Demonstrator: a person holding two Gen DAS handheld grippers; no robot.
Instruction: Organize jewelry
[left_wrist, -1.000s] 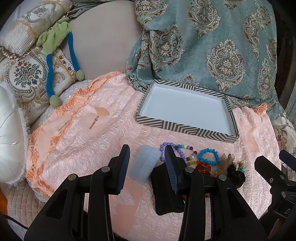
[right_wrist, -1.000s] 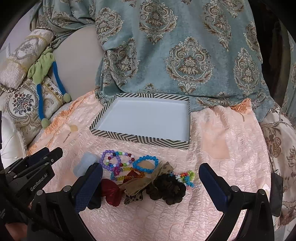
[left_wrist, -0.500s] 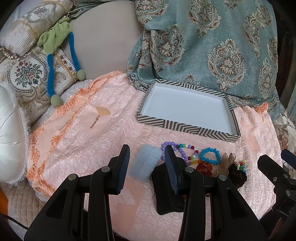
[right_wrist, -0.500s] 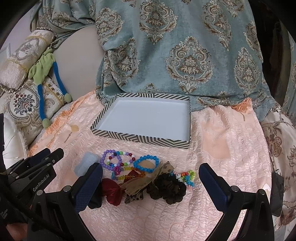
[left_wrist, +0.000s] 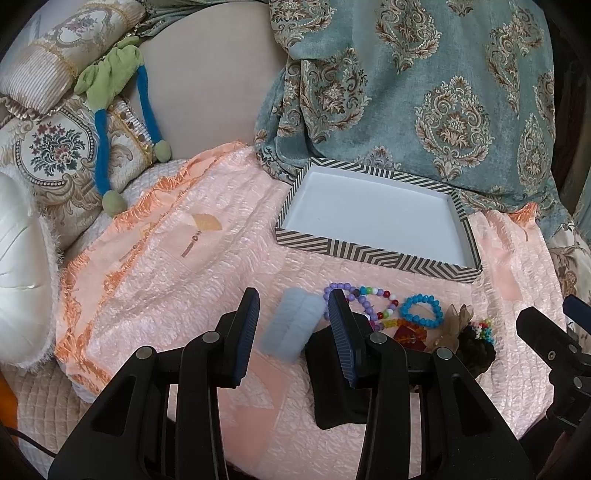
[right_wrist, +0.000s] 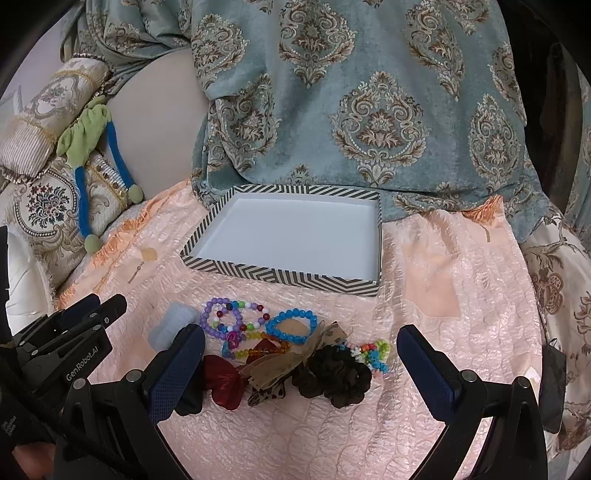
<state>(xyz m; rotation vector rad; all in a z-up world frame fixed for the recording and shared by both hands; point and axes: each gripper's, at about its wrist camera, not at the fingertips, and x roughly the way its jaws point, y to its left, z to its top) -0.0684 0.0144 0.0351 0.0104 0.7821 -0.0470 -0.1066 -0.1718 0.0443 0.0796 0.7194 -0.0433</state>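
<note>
A chevron-striped shallow box (left_wrist: 373, 254) (right_wrist: 280, 277) with a white inside lies empty on the pink bedspread. In front of it lies a pile of jewelry: a purple bead bracelet (right_wrist: 218, 321), a blue bead bracelet (right_wrist: 291, 326) (left_wrist: 421, 314), a multicolour bead bracelet (right_wrist: 373, 354), a black scrunchie (right_wrist: 332, 376), a red hair bow (right_wrist: 223, 380) and a pale blue hair clip (left_wrist: 291, 328) (right_wrist: 171, 325). My left gripper (left_wrist: 291, 325) is open, its jaws either side of the pale blue clip. My right gripper (right_wrist: 299, 365) is wide open around the pile.
A teal damask cloth (right_wrist: 351, 92) is draped behind the box. Embroidered cushions (left_wrist: 55, 155) and a green and blue soft toy (left_wrist: 110, 81) lie at the left. A black flat object (left_wrist: 332, 376) lies by the left gripper's right finger.
Both grippers have eased slightly toward the bedspread and pile; the left gripper's jaws frame the pale blue clip a little more closely. Nothing has been taken hold of.
</note>
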